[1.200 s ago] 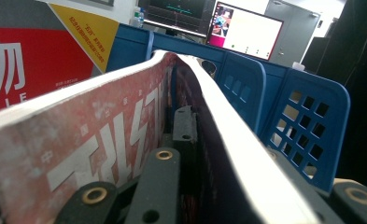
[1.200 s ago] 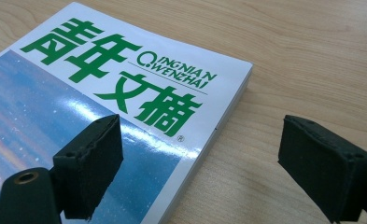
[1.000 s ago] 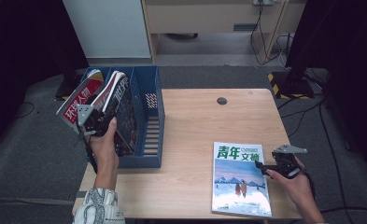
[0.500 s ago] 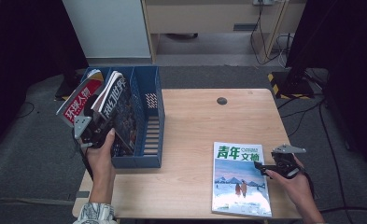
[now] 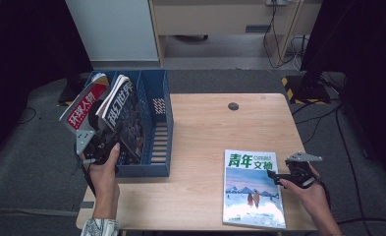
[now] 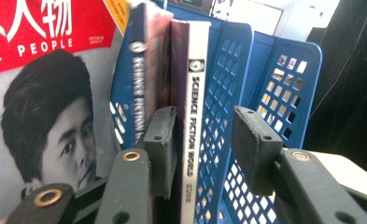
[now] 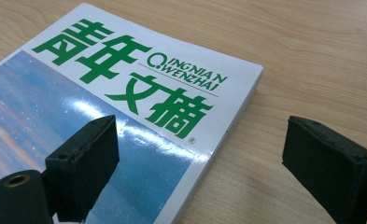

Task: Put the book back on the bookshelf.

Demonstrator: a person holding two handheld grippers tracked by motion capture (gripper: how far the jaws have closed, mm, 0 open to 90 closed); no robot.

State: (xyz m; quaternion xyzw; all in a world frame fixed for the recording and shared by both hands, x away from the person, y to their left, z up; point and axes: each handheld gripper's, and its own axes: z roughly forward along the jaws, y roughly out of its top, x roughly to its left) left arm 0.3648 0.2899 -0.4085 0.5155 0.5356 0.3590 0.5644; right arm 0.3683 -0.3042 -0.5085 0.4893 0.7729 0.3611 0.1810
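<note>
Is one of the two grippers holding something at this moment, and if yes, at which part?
Nothing is held. The left gripper has just been opening around the magazine spine in the blue rack; the right gripper stands open over the green-titled magazine.

Magazines: four counted. Three stand in the blue file rack (image 5: 157, 129) at left of frame: one red-covered magazine (image 5: 82, 109) and two Science Fiction World issues (image 6: 190, 116), though a further thin one behind them could be hidden. One green-titled magazine (image 5: 253, 189) lies flat at lower right on the surface (image 5: 205, 132). Racks: one. Surfaces: one.
</note>
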